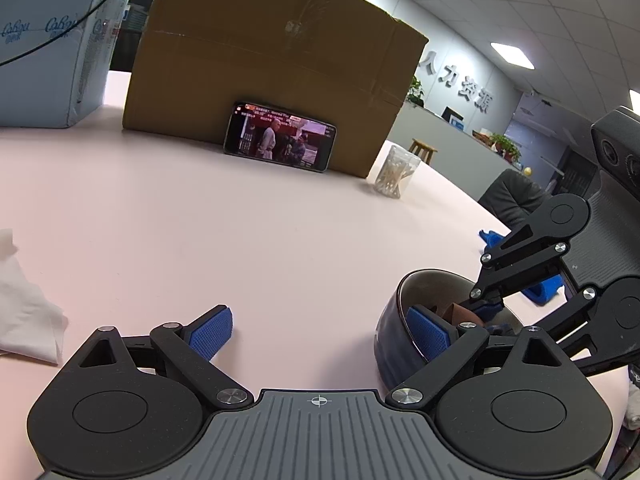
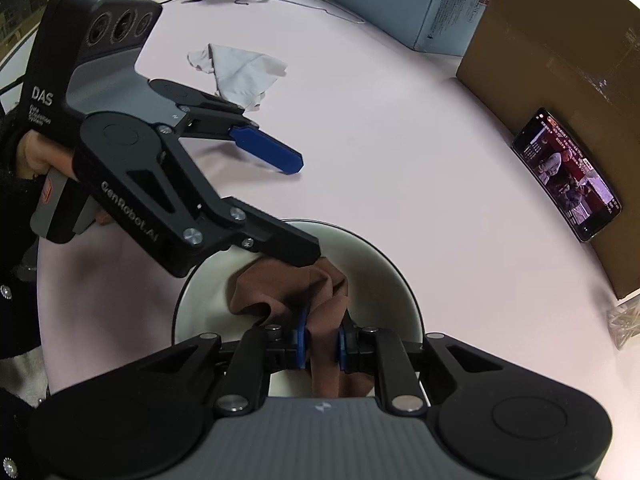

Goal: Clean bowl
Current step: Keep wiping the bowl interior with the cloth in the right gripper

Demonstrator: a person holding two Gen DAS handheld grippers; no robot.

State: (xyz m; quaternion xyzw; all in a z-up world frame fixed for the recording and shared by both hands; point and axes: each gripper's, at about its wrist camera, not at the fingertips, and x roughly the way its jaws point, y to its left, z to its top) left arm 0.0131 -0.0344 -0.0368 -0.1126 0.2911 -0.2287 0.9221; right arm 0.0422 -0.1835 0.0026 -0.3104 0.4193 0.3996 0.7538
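Note:
A bowl (image 2: 384,264), dark blue outside and white inside, stands on the pink table; it also shows at the lower right of the left wrist view (image 1: 390,320). My right gripper (image 2: 322,344) is shut on a brown cloth (image 2: 280,288) that is bunched inside the bowl. My left gripper (image 1: 320,334) is wide open. Its right finger (image 1: 428,332) reaches over the bowl's rim into the bowl, and its left finger (image 1: 210,334) is outside over the table. In the right wrist view, the left gripper's near finger (image 2: 288,246) touches the cloth at the bowl's rim.
A large cardboard box (image 1: 272,64) stands at the back with a phone (image 1: 280,138) leaning on it. A clear jar of cotton swabs (image 1: 396,176) is beside it. A white cloth (image 2: 240,72) lies on the table (image 1: 200,232). A white carton (image 1: 48,40) is at the far left.

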